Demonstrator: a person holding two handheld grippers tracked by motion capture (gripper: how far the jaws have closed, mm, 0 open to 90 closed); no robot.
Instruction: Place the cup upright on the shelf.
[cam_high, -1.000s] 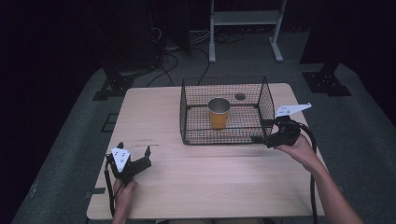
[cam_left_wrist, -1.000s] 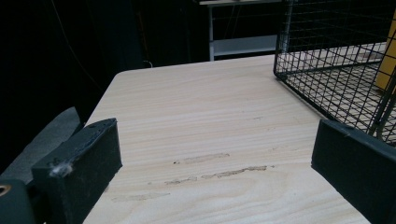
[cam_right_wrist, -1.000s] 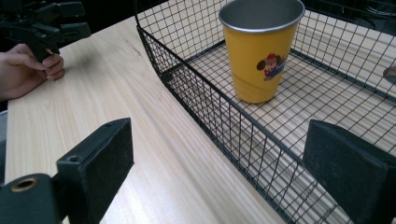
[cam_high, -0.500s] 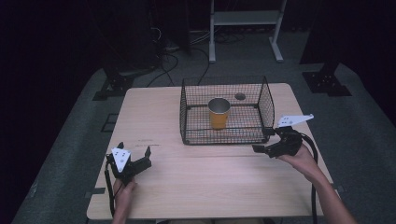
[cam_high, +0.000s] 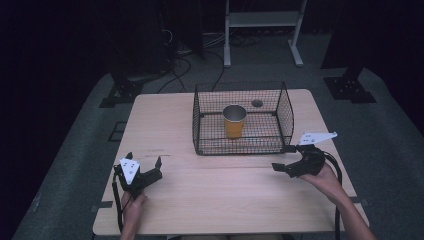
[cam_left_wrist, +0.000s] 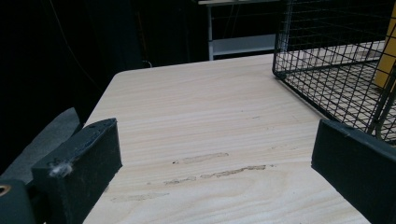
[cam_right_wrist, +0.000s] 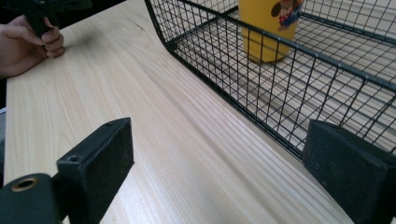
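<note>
On the worktop (cam_high: 220, 195), seen from the high view, a black wire basket (cam_high: 241, 119) sits toward 12 o'clock with a yellow cup (cam_high: 234, 120) upright inside; bare wood spreads from 6 to 9 o'clock. Left gripper (cam_high: 145, 168) rests near 8 o'clock, fingers released, well apart from the basket. Right gripper (cam_high: 283, 158) lies at 4 o'clock, just beside the basket's near corner.

Left gripper view: fingers (cam_left_wrist: 88, 163) spread over bare wood, basket at 2 o'clock.

Right gripper view: fingers (cam_right_wrist: 100, 161) released, empty, basket wall between them and the cup.
</note>
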